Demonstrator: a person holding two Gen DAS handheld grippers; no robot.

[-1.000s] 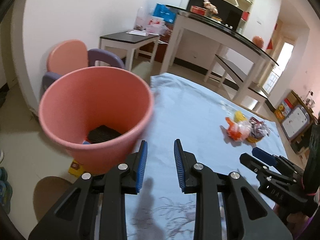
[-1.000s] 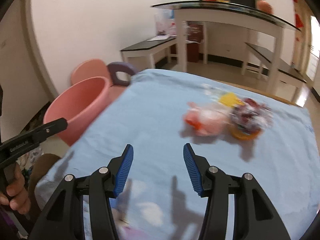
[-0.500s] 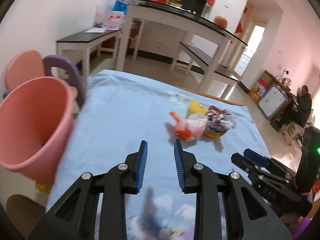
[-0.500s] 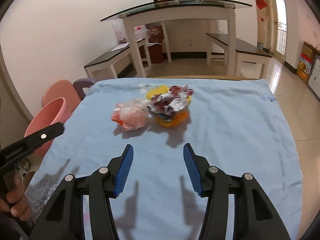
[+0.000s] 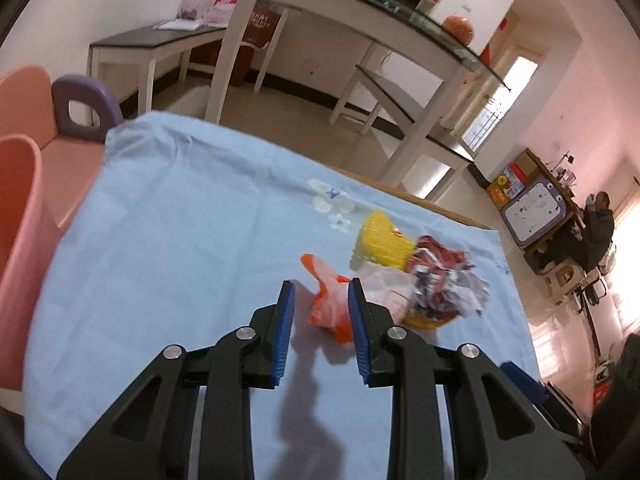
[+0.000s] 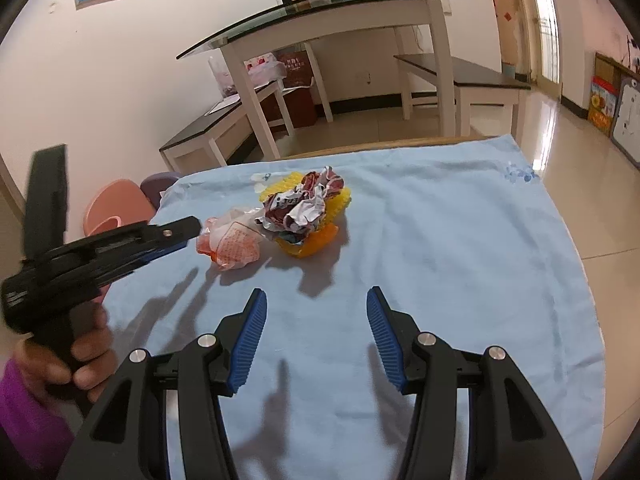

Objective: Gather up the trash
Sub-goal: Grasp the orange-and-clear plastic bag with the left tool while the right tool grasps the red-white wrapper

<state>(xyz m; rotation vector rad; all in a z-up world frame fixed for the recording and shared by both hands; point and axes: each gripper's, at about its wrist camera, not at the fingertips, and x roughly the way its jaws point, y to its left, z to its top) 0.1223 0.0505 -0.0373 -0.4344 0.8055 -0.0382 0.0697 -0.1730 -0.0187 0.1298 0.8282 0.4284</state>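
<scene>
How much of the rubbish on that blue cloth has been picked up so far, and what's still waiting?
Nothing is in either grip now. The left gripper is open and lined up on the orange-and-white plastic bag, not yet squeezing it. The right gripper hangs open over bare blue cloth. Still on the cloth: that bag, the crumpled wrapper and the yellow tray under it. The pink bin stands at the table's left edge.

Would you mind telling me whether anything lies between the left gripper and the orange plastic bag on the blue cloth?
Nothing visible does: the left gripper is open, pointing at the orange plastic bag, only bare blue cloth before it.
</scene>
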